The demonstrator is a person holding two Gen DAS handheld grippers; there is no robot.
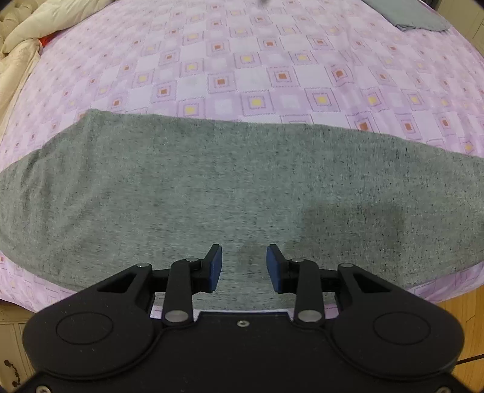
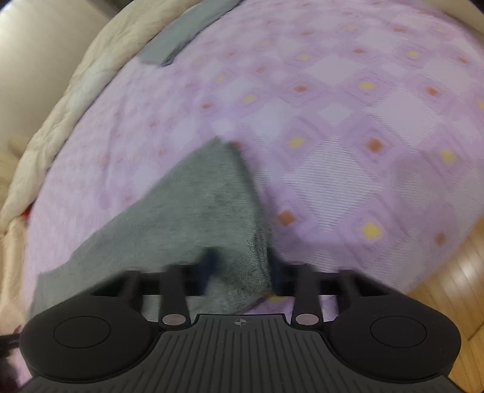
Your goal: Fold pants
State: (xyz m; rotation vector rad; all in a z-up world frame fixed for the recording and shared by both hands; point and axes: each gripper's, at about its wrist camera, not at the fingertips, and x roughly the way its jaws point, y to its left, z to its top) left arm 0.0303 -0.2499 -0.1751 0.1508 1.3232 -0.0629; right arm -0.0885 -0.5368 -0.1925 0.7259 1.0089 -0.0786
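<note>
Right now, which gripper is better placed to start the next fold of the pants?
Right, probably. The right gripper straddles the end edge of the grey pants, fabric between its open fingers, though the view is motion-blurred. The left gripper is open above the middle of the flat cloth, with no edge to pinch.

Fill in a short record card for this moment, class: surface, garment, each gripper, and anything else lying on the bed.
surface: bed with purple checked sheet
garment: grey pants, laid flat across the near edge
left gripper: open, over the pants, holding nothing
right gripper: open, blurred, at one end of the pants
other items: folded grey cloth at far side; cream duvet
</note>
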